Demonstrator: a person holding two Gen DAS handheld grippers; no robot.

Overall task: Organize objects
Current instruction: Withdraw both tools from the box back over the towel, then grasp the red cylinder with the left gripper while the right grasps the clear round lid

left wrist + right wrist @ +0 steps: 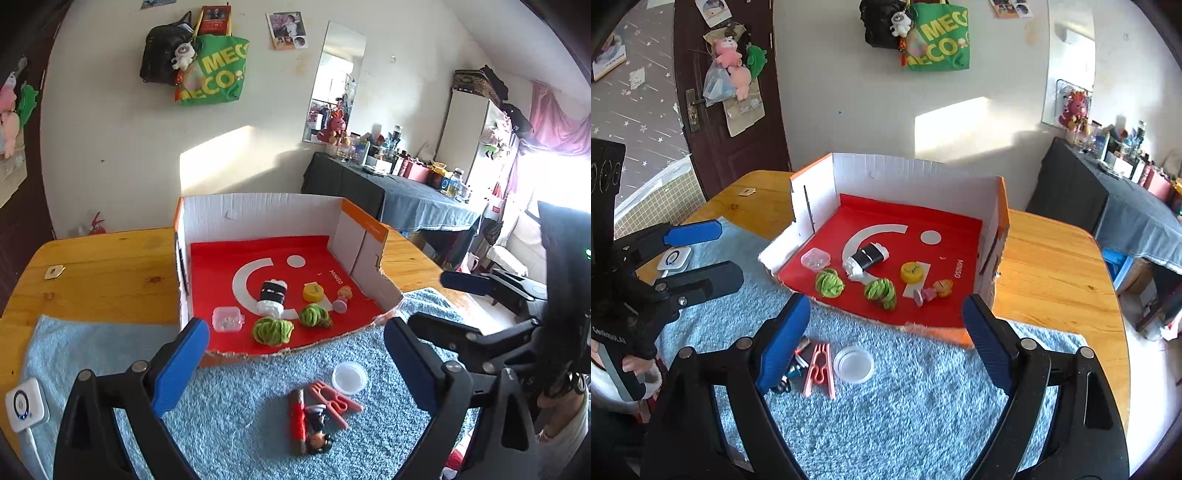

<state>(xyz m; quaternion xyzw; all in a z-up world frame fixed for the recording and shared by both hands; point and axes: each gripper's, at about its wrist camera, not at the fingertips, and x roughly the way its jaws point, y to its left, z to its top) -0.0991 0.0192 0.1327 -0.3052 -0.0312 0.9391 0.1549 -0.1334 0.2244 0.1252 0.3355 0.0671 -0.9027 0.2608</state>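
Two grippers hover with jaws spread wide and nothing between them: the left gripper (295,363) and the right gripper (886,339), both above the blue towel (240,424) in front of the cardboard box (258,210). Nearest, in front of the box on the towel, lie a small figurine (317,428), a pink clip (332,400) and a clear round lid (349,377) (the figurine touches the clip). Inside the box, near its torn front edge, sit two green yarn balls (272,330), a clear plastic case (228,319), a black-and-white roll (272,295), a yellow cap (313,292) and a small pink doll (343,299).
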